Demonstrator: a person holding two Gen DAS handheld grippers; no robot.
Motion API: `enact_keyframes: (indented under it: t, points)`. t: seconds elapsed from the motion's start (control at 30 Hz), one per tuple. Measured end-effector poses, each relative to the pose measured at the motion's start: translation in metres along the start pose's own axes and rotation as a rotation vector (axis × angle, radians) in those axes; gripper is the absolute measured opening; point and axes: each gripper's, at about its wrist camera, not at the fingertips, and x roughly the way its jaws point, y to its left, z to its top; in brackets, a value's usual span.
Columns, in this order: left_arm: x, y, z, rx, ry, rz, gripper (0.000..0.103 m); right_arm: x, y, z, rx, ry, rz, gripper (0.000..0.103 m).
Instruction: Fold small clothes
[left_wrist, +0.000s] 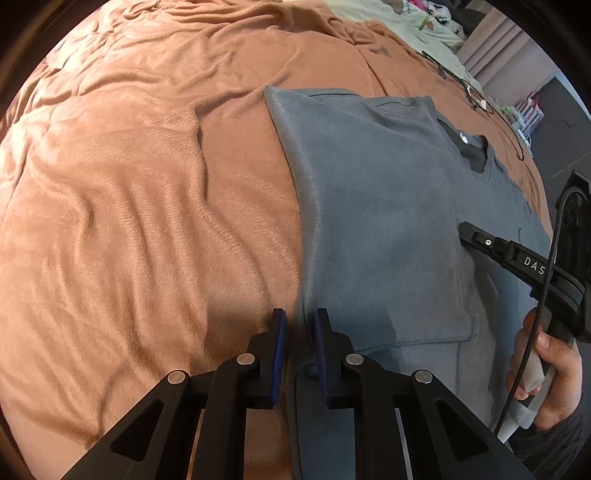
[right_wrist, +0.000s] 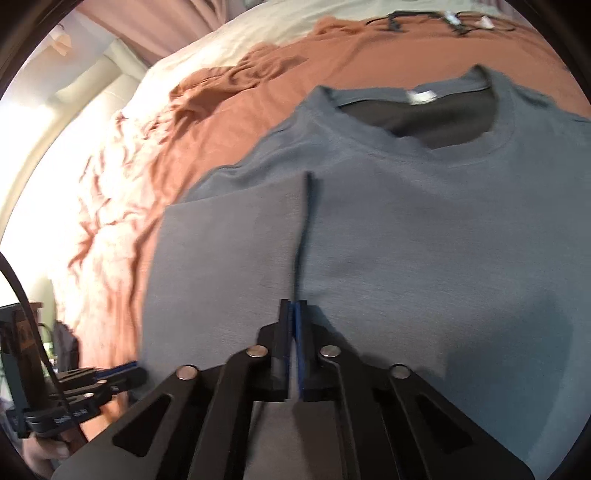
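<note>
Grey-blue cotton T-shirt lies on the bed's rust-orange blanket, one side folded in. My right tool is clenched on that flap; left tool released. Other side and lengthwise folds remain, I'd judge.

Grey shirt right side cut off by frame edge; cables at bed's far end blurred.

"DAS" is printed in white on the right gripper arm; rest is cut off.
</note>
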Motion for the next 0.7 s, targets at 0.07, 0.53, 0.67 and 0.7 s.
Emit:
enact_keyframes:
  t: [0.07, 0.53, 0.67, 0.7]
  points:
    - [-0.003, 0.001, -0.003, -0.002, 0.002, 0.001, 0.017, -0.003, -0.006, -0.003, 0.026, 0.0, 0.031, 0.0]
    - [-0.028, 0.009, -0.012, -0.066, -0.045, -0.012, 0.017, -0.012, 0.001, -0.011, 0.051, 0.076, 0.202, 0.063]
    - [-0.031, 0.013, -0.013, -0.076, -0.056, -0.029, 0.017, -0.014, 0.0, -0.017, 0.036, 0.081, 0.181, 0.063]
    - [-0.031, 0.014, -0.013, -0.079, -0.062, -0.037, 0.017, -0.015, -0.001, -0.019, 0.035, 0.082, 0.179, 0.063]
